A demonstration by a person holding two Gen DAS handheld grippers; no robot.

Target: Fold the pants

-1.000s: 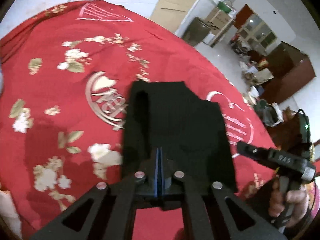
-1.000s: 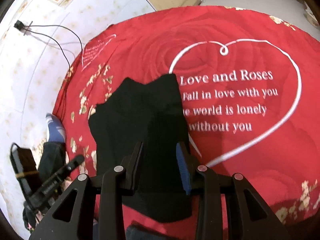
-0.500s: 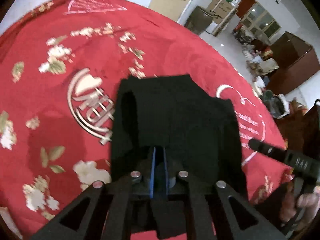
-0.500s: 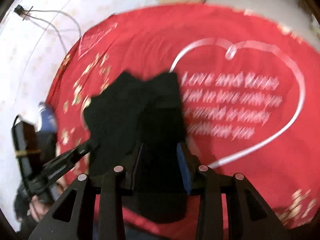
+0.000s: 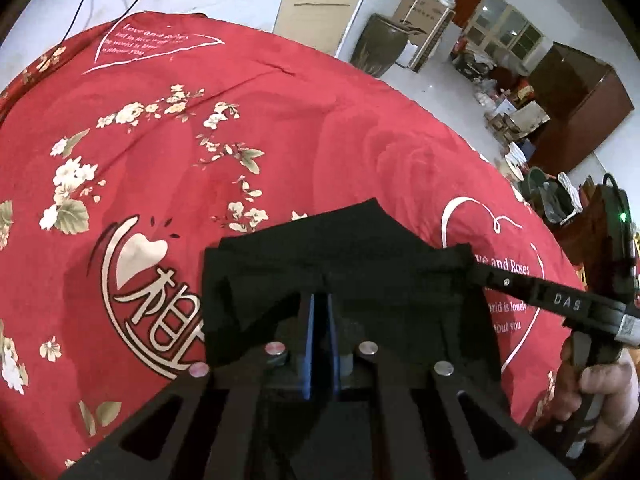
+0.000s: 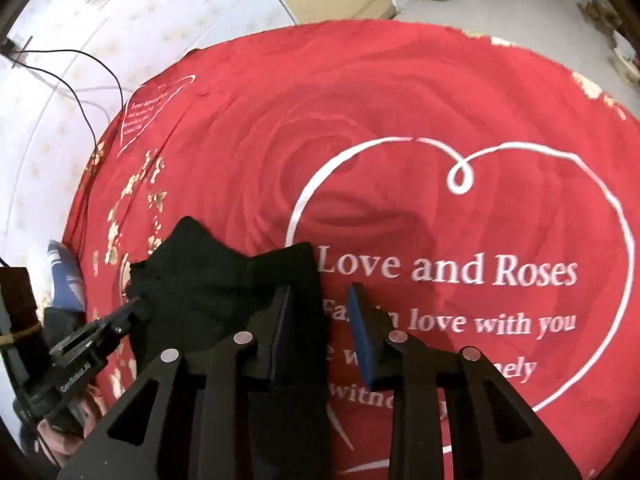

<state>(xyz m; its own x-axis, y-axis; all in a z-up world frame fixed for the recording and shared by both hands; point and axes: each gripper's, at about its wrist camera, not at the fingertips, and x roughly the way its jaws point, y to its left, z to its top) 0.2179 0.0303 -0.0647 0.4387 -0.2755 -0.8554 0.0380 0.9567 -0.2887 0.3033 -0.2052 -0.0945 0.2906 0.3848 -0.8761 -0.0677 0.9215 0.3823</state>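
**Left wrist view.** The pants (image 5: pixel 360 256) lie as a dark, folded bundle on the bed's red bedspread (image 5: pixel 200 128), between the flower print and the white heart outline. The left claw (image 5: pixel 320 300) points down over the near edge. Its blue pads stand very close with only a thin slot between them, and they have just been easing apart a little. Black cloth rises tent-like to the pads and seems still pinched there, though dark on dark makes this hard to confirm. At the right, the right claw (image 5: pixel 474 266) reaches the bundle's far right corner, its handle gripped by a hand (image 5: pixel 596 384).

**Right wrist view.** The right claw (image 6: pixel 320 294) hangs over the right edge of the pants (image 6: pixel 208 272), beside the words "Love and Roses". Its jaws are partly apart and have just been closing. A strip of the pants' edge lies below the gap, but the pads press on nothing. The left claw (image 6: pixel 136 306) meets the bundle's left side.

**Handling.** The cloth looks soft, light and limp. It will sag and slide off a loose hold and will not keep a crease by itself. The corners and the stacked edge are probably the best places to grip, catching all layers together so the fold stays aligned.
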